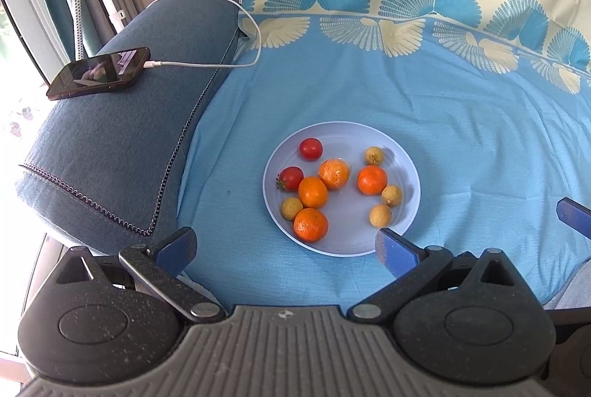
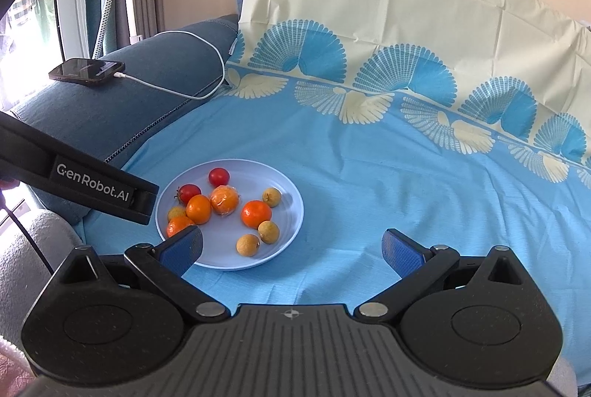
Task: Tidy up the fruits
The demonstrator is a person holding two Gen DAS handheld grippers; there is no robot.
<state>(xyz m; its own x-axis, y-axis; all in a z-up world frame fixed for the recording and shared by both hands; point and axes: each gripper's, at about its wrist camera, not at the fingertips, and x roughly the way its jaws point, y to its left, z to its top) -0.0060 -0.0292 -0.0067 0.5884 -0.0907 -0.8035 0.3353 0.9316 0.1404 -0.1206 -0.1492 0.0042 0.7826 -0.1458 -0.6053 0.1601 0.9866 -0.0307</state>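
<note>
At centre frame we see a smooth, matt plastic-looking plate (image 1: 402,212) on thin woven cloth (image 1: 461,145). Upper left, a glossy phone (image 1: 98,73) lies on coarse cushion fabric (image 1: 110,156). Our gripper fingers (image 1: 173,247) carry textured blue pads.

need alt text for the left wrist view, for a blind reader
A pale blue plate on a blue cloth holds four oranges, two red tomatoes and four small tan fruits, seen past the open left gripper. A phone charges on the armrest at left.
</note>
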